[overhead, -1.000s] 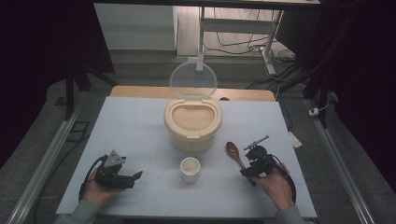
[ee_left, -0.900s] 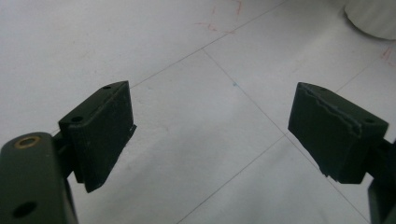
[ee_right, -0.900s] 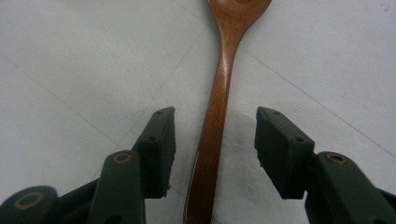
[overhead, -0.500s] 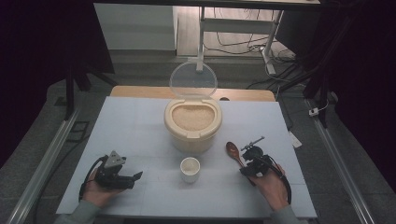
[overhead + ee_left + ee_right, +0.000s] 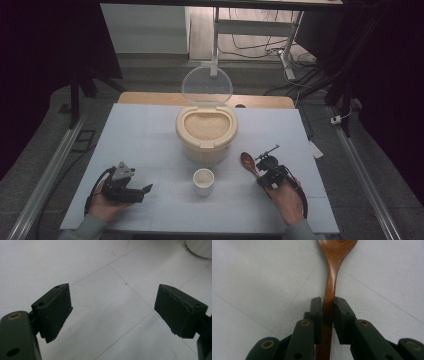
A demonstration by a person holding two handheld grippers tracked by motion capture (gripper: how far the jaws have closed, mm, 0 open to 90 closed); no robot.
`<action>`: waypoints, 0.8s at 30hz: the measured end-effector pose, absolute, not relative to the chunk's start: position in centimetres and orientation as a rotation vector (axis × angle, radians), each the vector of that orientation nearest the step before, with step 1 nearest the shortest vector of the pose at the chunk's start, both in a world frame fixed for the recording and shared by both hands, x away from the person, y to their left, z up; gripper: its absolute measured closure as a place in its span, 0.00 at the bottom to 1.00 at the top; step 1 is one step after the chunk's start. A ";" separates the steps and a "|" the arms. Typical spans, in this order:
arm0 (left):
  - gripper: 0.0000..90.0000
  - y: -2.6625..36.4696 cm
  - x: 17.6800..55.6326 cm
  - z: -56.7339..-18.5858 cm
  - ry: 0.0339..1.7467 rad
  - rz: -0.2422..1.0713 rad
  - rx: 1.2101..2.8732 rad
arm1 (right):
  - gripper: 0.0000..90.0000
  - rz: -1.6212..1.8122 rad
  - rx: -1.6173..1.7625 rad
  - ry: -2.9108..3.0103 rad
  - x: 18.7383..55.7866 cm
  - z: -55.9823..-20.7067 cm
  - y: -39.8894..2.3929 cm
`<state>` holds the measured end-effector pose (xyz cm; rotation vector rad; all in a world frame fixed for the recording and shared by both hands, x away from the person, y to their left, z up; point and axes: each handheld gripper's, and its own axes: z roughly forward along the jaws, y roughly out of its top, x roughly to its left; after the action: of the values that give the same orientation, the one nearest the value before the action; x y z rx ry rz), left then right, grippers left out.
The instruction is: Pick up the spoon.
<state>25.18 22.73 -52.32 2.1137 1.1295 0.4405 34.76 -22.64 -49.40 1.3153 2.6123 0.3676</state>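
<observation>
From above, the right gripper lay low on the table, its nose on the handle of the wooden spoon, whose bowl pointed up toward the rice container. That container stood mid-table with its clear lid tipped up behind it and pale rice showing inside; the small white cup sat just in front of it, to the left of the spoon. A moment before, those jaws had stood wider around the handle; they had just been closing, with the spoon between them. The left gripper rested near the table's front left corner, well apart from everything.

In the left gripper view, the left gripper was spread wide over bare tabletop, nothing between its pads, with an edge of the cup at the top right corner.

In the right gripper view, the right gripper was pinching the spoon partway down its handle, both pads pressed flat against the wood, the bowl running off the top edge. The spoon still seemed to lie on the table.

I took the grasp as made; lifting the spoon toward the rice looked like the natural next move, with the cup waiting to be filled.
</observation>
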 end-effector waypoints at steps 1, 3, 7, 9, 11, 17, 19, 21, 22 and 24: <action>0.15 22.7 25.2 -52.3 1.131 0.442 2.114 | 0.88 0.368 1.315 2.612 34.8 -49.4 -22.6; 0.15 22.7 25.2 -52.3 1.129 0.441 2.114 | 0.88 0.374 1.330 2.612 34.8 -49.4 -22.6; 0.15 22.7 25.2 -52.3 1.130 0.442 2.115 | 0.89 0.373 1.317 2.620 34.8 -49.3 -22.7; 0.15 22.8 25.2 -52.3 1.131 0.443 2.115 | 0.89 0.384 1.315 2.620 34.8 -49.4 -22.8; 0.15 22.8 25.2 -52.4 1.133 0.442 2.114 | 0.89 0.424 1.317 2.631 34.9 -49.3 -23.2; 0.15 22.8 25.2 -52.4 1.135 0.443 2.115 | 0.89 0.499 1.308 2.637 34.9 -48.6 -24.1; 0.15 22.8 25.2 -52.4 1.134 0.445 2.115 | 0.89 0.555 1.305 2.637 34.8 -48.1 -24.5; 0.15 22.8 25.2 -52.4 1.134 0.447 2.115 | 0.89 0.574 1.295 2.634 34.7 -47.7 -24.7; 0.15 22.8 25.2 -52.4 1.134 0.448 2.115 | 0.89 0.590 1.287 2.630 34.6 -47.6 -24.9; 0.15 22.8 25.2 -52.4 1.136 0.448 2.114 | 0.89 0.620 1.284 2.623 34.5 -47.1 -25.2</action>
<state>25.22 22.82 -52.38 2.1142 1.1356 0.4483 34.52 -25.24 -47.10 1.2843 2.6228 0.6204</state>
